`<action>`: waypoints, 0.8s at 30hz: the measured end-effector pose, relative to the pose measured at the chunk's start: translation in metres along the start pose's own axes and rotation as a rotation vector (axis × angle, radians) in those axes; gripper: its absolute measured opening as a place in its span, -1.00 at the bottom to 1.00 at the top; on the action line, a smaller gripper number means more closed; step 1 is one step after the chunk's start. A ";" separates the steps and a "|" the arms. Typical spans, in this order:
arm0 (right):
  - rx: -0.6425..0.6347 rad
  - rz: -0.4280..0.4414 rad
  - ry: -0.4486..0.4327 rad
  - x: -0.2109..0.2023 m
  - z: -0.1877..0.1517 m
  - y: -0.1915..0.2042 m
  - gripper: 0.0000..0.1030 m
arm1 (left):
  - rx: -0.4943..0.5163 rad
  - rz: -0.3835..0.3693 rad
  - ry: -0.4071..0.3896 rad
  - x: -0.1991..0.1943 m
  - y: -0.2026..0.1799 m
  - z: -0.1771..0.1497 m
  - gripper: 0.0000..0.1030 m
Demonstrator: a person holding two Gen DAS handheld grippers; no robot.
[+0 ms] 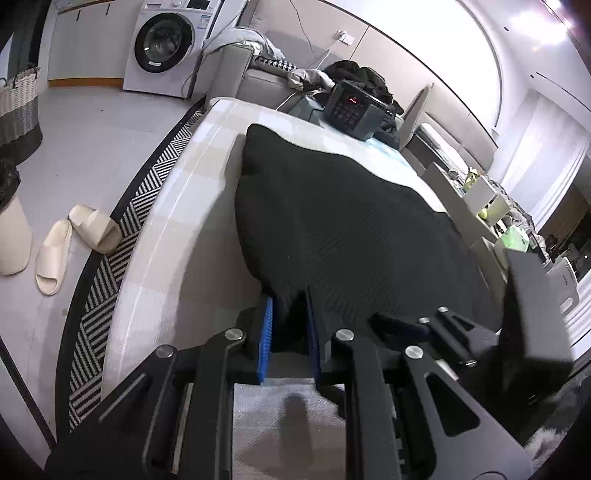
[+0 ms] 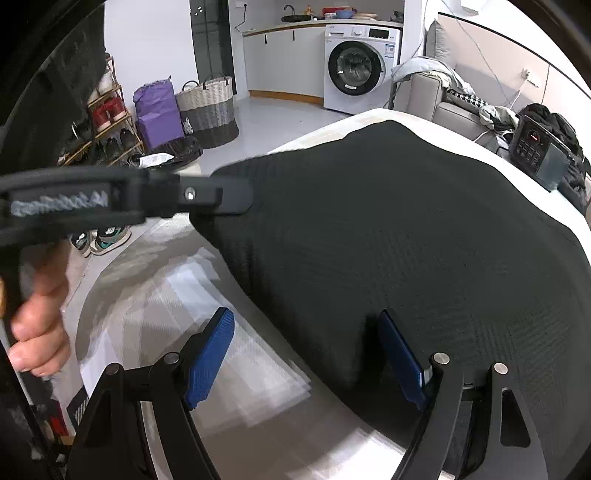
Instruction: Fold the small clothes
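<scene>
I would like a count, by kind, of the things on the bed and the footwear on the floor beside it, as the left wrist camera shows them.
Black knitted garment: 1
Dark box with red lit display: 1
Cream slippers: 2
Grippers at the garment: 2, the left gripper and the right gripper
Total: 6

Home interior, lived-in: washing machine (image 2: pixel 360 72) beside kitchen counter with sink (image 2: pixel 295 16); woven laundry basket (image 2: pixel 208 110); shoe rack (image 2: pixel 107 122); slippers (image 1: pixel 74 240) on floor; sofa (image 1: pixel 255 74).
</scene>
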State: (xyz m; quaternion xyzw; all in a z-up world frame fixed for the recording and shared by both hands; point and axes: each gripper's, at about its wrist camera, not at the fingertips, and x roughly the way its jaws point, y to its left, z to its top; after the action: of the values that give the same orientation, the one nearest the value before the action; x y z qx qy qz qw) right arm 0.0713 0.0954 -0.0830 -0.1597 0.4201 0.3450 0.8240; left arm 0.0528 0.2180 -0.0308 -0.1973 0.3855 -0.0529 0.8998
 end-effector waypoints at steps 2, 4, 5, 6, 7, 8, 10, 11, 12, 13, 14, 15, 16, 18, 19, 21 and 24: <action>-0.006 -0.010 -0.002 0.003 0.003 0.004 0.58 | -0.003 -0.002 -0.002 -0.002 0.000 0.002 -0.77; -0.009 -0.045 0.004 0.008 0.008 0.006 0.44 | -0.016 -0.008 -0.006 -0.005 0.001 0.003 -0.77; -0.009 -0.060 0.004 0.010 0.009 0.007 0.00 | -0.025 -0.006 -0.009 -0.008 0.003 0.003 -0.77; -0.003 -0.100 -0.006 0.011 0.010 0.006 -0.38 | -0.032 0.005 -0.011 -0.010 0.005 0.002 -0.77; 0.006 -0.103 -0.017 0.011 0.012 0.004 -0.52 | -0.040 0.017 -0.013 -0.013 0.008 0.000 -0.76; 0.028 -0.072 -0.022 0.010 0.014 -0.001 -0.69 | -0.055 0.033 -0.012 -0.016 0.012 -0.002 -0.64; 0.085 -0.040 -0.041 0.006 0.016 -0.010 -0.75 | -0.099 0.059 0.002 -0.022 0.023 -0.006 -0.09; 0.126 -0.013 -0.054 0.003 0.017 -0.019 -0.76 | -0.127 0.069 0.008 -0.024 0.029 -0.009 0.28; 0.168 0.013 -0.073 -0.001 0.017 -0.027 -0.76 | -0.154 0.070 0.007 -0.026 0.035 -0.011 0.38; 0.192 0.024 -0.084 -0.004 0.017 -0.033 -0.76 | -0.175 0.055 0.007 -0.026 0.039 -0.014 0.42; 0.200 0.026 -0.091 -0.005 0.017 -0.035 -0.76 | -0.201 0.037 0.017 -0.025 0.043 -0.016 0.42; 0.208 0.029 -0.101 -0.008 0.017 -0.038 -0.77 | -0.231 0.019 0.026 -0.023 0.047 -0.018 0.42; 0.215 0.040 -0.107 -0.009 0.017 -0.039 -0.77 | -0.274 -0.021 0.034 -0.020 0.050 -0.020 0.42; 0.216 0.061 -0.111 -0.011 0.018 -0.037 -0.77 | -0.329 -0.122 0.044 -0.013 0.052 -0.021 0.43; 0.212 0.055 -0.117 -0.011 0.017 -0.036 -0.77 | -0.343 -0.150 0.048 -0.010 0.051 -0.020 0.43; 0.206 0.058 -0.114 -0.011 0.018 -0.034 -0.77 | -0.354 -0.205 0.046 -0.004 0.047 -0.018 0.45; 0.203 0.057 -0.111 -0.011 0.016 -0.032 -0.77 | -0.363 -0.255 0.062 0.010 0.039 -0.012 0.47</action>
State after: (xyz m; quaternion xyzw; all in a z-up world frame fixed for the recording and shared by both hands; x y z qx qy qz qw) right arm 0.0990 0.0765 -0.0658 -0.0444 0.4111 0.3323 0.8477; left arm 0.0491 0.2474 -0.0603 -0.4014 0.3881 -0.1020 0.8233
